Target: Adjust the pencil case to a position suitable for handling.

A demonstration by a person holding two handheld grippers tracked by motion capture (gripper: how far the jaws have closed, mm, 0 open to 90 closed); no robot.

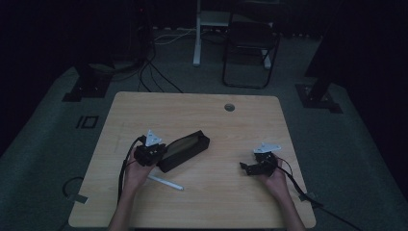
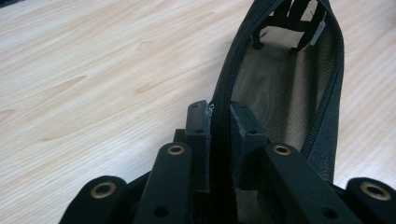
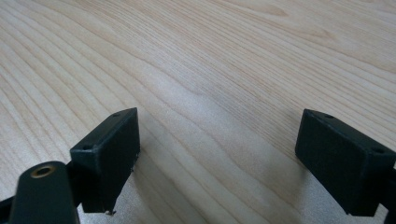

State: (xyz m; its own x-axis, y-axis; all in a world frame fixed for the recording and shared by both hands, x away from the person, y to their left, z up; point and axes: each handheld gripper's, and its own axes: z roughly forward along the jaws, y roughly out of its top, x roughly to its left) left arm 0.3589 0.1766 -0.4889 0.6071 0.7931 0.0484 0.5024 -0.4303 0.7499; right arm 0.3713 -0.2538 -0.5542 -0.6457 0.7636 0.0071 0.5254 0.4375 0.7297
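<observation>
Left tool (image 2: pixel 218 122) clamping pouch (image 2: pixel 285 88) rim, right tool (image 3: pixel 218 158) spread wide, pen (image 1: pixel 166 183) from above

The high view looks forward and down on the whole table (image 1: pixel 240 192) from the person's side. Each gripper view sits close above that table, facing along its jaws; the left one shares the pouch (image 2: pixel 285 79).

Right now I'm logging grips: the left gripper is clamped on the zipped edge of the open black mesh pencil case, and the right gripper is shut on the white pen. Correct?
Not quite. The right gripper is open over bare wooden table, per the right gripper view; the white pen lies near the left hand in the high view. The left gripper does clamp the black mesh pencil case edge.
</observation>
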